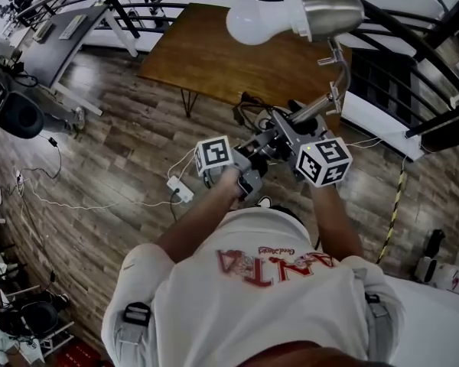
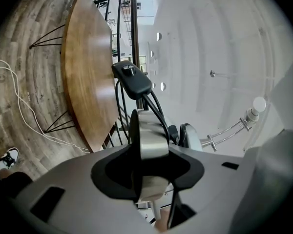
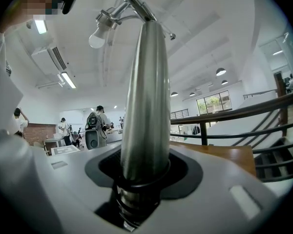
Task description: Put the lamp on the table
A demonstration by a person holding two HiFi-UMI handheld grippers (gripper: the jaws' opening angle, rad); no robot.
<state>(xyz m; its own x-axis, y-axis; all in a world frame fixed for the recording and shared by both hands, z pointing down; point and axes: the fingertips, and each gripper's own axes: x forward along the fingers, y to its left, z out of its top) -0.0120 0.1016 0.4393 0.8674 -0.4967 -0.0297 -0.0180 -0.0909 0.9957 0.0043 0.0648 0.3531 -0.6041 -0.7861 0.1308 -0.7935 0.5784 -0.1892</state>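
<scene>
Mostly silver lamp [image 1: 330,10], white bulb [image 1: 252,23]

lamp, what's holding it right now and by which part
Both grippers hold the lamp: the left gripper clamps the edge of its metal base, the right gripper the lower end of its tapered metal stem.

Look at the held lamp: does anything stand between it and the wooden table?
Nothing visible blocks it. The lamp, clamped in the left gripper and right gripper, is in the air near the table, whose visible top is bare. Only cables and a power strip lie on the floor below.
</scene>
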